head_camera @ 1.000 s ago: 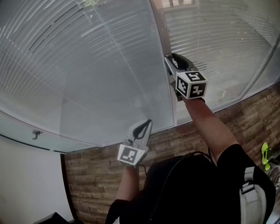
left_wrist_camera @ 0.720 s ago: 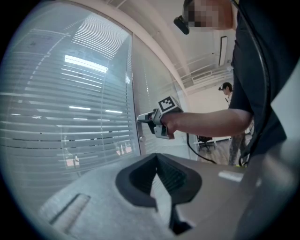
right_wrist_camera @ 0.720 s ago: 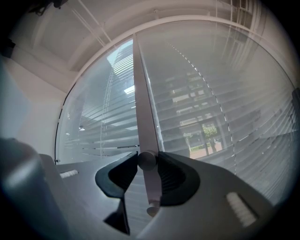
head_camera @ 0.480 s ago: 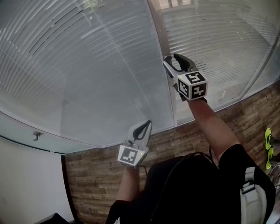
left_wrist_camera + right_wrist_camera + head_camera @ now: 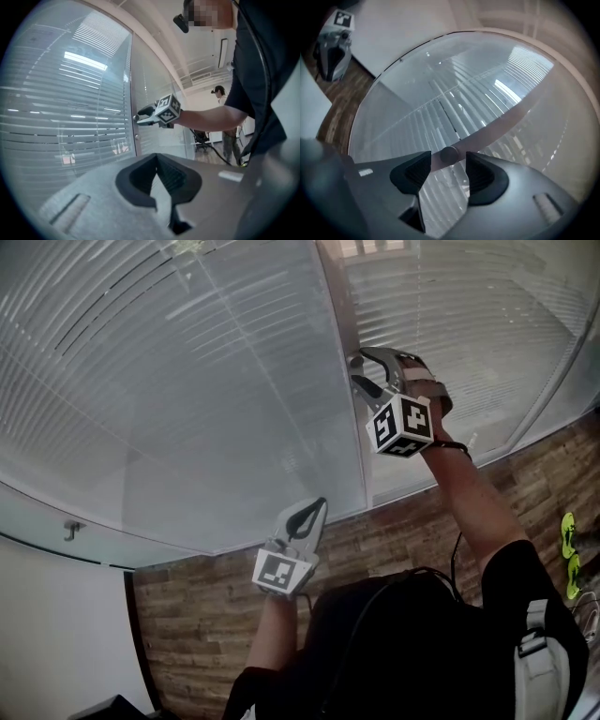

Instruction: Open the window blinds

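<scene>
Your right gripper (image 5: 367, 373) was at the frame post (image 5: 339, 329) between two glass panes. The window blinds (image 5: 187, 381) hung behind the glass on either side. Its jaws had just been opening and stood wide, with the small round knob (image 5: 449, 153) between the pads, unclamped. Your left gripper (image 5: 306, 517) hung lower, jaws together on nothing. Glare blurred the slats' tilt.

Your right claw (image 5: 449, 171): jaws apart, just been opening.
Knob (image 5: 449, 153): round, between your jaws, ungripped.
Blinds (image 5: 440, 110): slats behind glass.
</scene>
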{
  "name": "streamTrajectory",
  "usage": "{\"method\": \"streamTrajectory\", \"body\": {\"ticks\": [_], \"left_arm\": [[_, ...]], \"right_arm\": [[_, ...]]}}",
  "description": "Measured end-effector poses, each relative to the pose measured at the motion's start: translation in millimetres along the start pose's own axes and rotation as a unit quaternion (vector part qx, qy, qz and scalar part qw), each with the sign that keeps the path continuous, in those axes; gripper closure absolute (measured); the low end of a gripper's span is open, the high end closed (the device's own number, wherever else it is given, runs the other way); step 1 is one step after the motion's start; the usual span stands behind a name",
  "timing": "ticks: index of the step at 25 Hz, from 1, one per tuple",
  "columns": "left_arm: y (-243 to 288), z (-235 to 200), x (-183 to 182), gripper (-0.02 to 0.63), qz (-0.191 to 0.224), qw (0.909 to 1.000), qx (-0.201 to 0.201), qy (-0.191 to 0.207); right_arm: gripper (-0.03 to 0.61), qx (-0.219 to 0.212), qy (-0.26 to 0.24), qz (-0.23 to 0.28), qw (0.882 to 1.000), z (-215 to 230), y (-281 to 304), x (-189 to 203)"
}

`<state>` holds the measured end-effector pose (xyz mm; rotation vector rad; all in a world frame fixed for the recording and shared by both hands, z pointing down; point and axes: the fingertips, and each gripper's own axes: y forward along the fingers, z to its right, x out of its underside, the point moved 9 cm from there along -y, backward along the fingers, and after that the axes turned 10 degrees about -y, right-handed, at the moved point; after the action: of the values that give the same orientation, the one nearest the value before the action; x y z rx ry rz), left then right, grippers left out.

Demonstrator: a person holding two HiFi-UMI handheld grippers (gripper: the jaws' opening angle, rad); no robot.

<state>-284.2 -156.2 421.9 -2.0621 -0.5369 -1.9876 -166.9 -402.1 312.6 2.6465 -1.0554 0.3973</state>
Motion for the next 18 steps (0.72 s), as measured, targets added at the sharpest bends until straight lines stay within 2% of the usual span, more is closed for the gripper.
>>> {"method": "streamTrajectory", "body": {"ticks": [2, 4, 8, 11, 14, 18], "left_arm": [[-0.4, 0.6, 1.9, 0.609, 0.000, 1.0000, 0.002, -0.002], [-0.8, 1.2, 3.1, 0.610, 0.003, 1.0000, 0.002, -0.005], [-0.5, 0.4, 3.5, 0.610, 0.006, 0.9999, 0.000, -0.009], [-1.0, -0.2, 3.4, 0.609, 0.009, 0.9999, -0.001, -0.009], [-2.9, -1.6, 3.7, 0.609, 0.009, 0.9999, -0.004, -0.009], [-5.0, -4.2, 1.7, 0.609, 0.010, 0.9999, -0.007, -0.008]], "right_arm": [[0.348, -0.006, -0.063, -0.016, 0.998, -1.0, 2.2, -2.3], [0.348, -0.010, -0.091, -0.021, 0.996, -2.4, 3.7, -2.6], [0.350, -0.012, -0.102, -0.020, 0.995, -2.8, 5.7, -4.7], [0.382, -0.004, -0.111, -0.018, 0.994, -2.2, 7.2, -7.7], [0.445, 0.000, -0.119, -0.021, 0.993, -2.5, 8.5, -7.9], [0.446, -0.003, -0.113, -0.023, 0.993, -1.5, 8.8, -8.3]]}}
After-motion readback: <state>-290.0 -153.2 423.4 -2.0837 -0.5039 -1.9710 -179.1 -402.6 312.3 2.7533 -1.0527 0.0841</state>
